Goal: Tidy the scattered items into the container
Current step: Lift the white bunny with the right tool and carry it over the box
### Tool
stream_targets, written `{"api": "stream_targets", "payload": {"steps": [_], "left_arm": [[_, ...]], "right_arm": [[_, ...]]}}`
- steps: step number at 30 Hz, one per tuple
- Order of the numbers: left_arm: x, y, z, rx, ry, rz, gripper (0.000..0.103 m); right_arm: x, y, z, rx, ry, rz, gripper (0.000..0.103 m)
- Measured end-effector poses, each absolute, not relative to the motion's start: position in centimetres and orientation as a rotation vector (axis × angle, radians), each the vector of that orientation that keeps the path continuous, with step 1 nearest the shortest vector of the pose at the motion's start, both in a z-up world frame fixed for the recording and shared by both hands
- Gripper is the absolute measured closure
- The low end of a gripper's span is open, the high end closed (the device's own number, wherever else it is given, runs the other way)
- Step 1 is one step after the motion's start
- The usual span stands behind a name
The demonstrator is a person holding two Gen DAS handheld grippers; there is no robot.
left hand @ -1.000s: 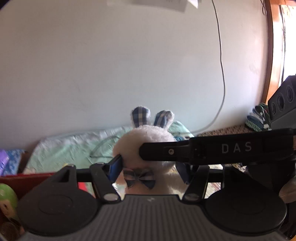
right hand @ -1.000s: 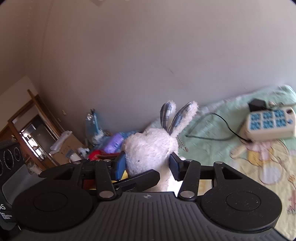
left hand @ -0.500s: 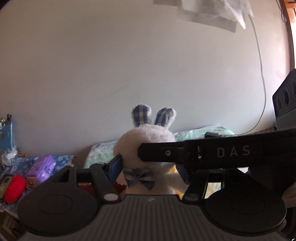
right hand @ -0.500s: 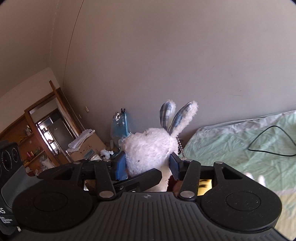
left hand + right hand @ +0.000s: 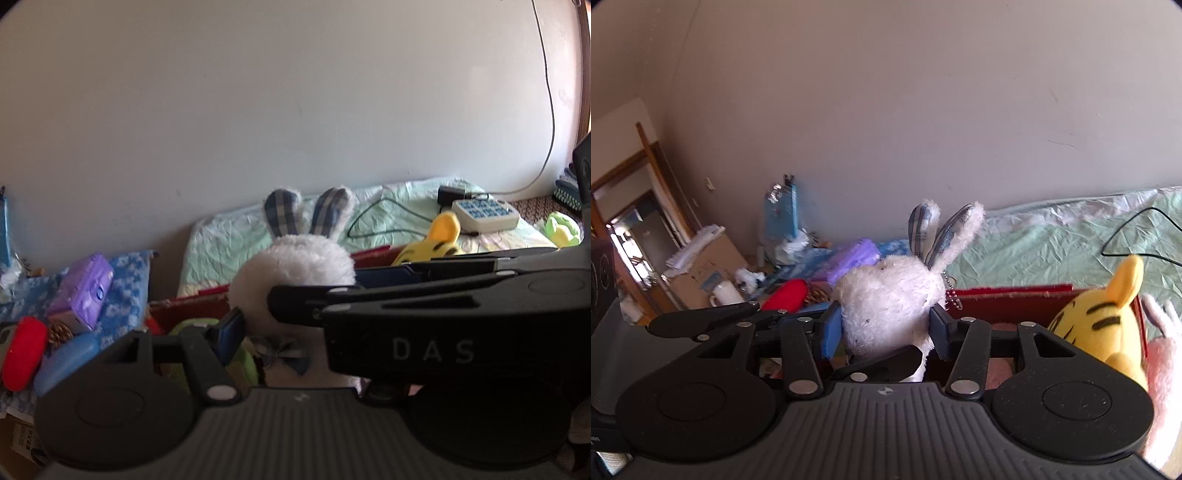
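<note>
A white plush rabbit (image 5: 295,266) with checked blue ears and a bow is held up by both grippers at once. My left gripper (image 5: 295,332) is shut on its body, with one blue pad (image 5: 229,328) showing and the other hidden behind the right gripper's black body (image 5: 443,314). In the right wrist view my right gripper (image 5: 886,328) is shut on the rabbit's (image 5: 886,295) head. It hangs just over the red box (image 5: 369,254) (image 5: 1008,290), which holds a yellow tiger plush (image 5: 1097,321) and something green (image 5: 192,325).
A pink plush (image 5: 1160,354) lies at the box's right. Left of the box sit a purple pack (image 5: 83,288), a red object (image 5: 24,352) and a cardboard carton (image 5: 701,269). On the green bedsheet behind are a power strip (image 5: 485,212), its cable and a green plush (image 5: 561,229).
Both grippers have carried the rabbit sideways and a little down. The red box with the yellow tiger plush has come into view right beneath it. Neither grip has changed.
</note>
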State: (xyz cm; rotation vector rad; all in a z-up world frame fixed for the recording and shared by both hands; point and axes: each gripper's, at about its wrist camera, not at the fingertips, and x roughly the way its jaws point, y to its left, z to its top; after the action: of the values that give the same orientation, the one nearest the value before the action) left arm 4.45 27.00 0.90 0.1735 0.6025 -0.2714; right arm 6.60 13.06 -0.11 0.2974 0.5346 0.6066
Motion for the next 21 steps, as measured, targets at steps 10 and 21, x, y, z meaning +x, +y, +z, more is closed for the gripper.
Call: {"api": "stream_targets", "payload": {"steps": [10,21], "left_arm": [[5.9,27.7,-1.8,0.233,0.679,-0.312,0.04],[6.5,28.2,-2.5,0.236,0.737,-0.352,0.04]], "right_arm": [[7.3,15.4,-1.7,0.245,0.607,0.504,0.051],[9.7,17.9,-1.1,0.046,0.787,0.509,0.051]]}}
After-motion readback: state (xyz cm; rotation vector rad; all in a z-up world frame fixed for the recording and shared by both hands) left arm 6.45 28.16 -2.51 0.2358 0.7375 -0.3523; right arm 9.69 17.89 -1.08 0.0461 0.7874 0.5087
